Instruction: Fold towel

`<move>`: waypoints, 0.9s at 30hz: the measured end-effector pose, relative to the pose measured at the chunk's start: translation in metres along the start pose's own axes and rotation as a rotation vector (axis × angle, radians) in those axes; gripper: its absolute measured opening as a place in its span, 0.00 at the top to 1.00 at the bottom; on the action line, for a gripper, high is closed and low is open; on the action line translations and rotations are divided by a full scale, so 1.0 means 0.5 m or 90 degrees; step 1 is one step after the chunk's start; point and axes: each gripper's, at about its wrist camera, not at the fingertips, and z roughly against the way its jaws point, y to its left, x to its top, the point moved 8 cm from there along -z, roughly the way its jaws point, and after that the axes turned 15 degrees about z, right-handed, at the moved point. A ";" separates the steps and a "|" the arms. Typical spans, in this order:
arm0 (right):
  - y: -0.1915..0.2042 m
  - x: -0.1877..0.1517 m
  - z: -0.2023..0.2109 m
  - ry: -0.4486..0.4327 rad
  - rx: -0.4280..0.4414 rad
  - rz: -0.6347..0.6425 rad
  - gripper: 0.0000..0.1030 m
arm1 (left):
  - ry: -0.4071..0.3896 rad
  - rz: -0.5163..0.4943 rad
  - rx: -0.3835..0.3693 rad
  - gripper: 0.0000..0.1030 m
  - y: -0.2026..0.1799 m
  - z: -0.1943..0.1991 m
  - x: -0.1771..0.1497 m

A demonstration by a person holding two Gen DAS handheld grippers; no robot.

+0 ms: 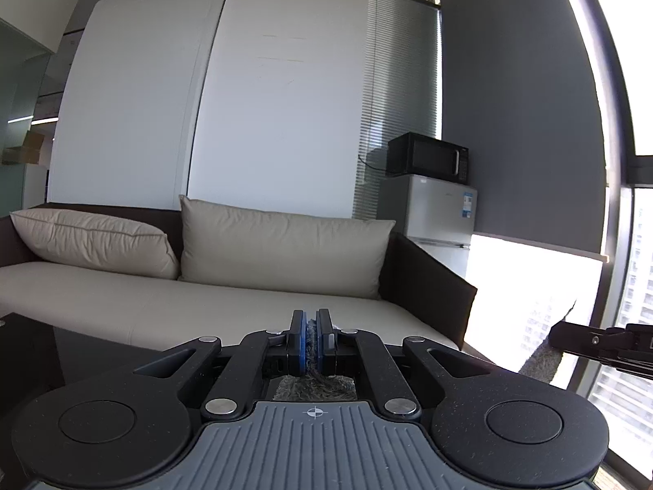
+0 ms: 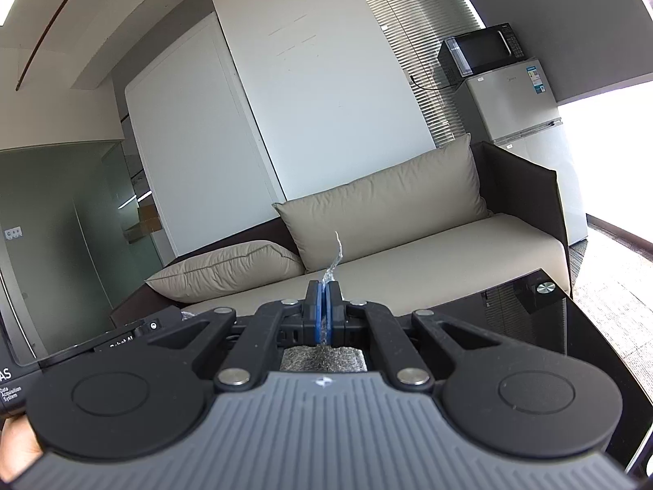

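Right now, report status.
Left gripper shut on towel. Right gripper shut on towel too. Towel lifted clear. Sofa ahead, nothing blocking.

**Most of the towel is out of sight**

The towel (image 1: 312,386) shows only as a grey patch behind each gripper; the gripper bodies hide the rest. In the left view, the right gripper (image 1: 557,337) is cut by the picture edge. The label on the fridge (image 2: 518,102) is too small to read.
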 end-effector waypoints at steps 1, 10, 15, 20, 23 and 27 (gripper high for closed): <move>-0.001 -0.003 0.005 0.004 -0.004 -0.003 0.98 | 0.002 0.001 0.004 0.96 0.002 0.003 -0.004; 0.019 0.012 0.055 -0.006 -0.018 0.009 0.98 | -0.008 0.007 -0.004 0.96 -0.009 0.042 0.002; 0.033 0.039 0.092 -0.023 -0.023 0.022 0.98 | -0.013 0.011 -0.013 0.96 -0.016 0.065 0.017; 0.043 0.053 0.115 -0.018 -0.030 0.036 0.98 | -0.017 0.009 -0.015 0.96 -0.021 0.079 0.022; 0.046 0.050 0.116 -0.010 -0.041 0.045 0.98 | -0.013 0.004 -0.007 0.96 -0.020 0.073 0.011; 0.034 0.026 0.090 0.015 -0.060 0.050 0.98 | 0.000 -0.004 0.009 0.96 -0.010 0.043 -0.016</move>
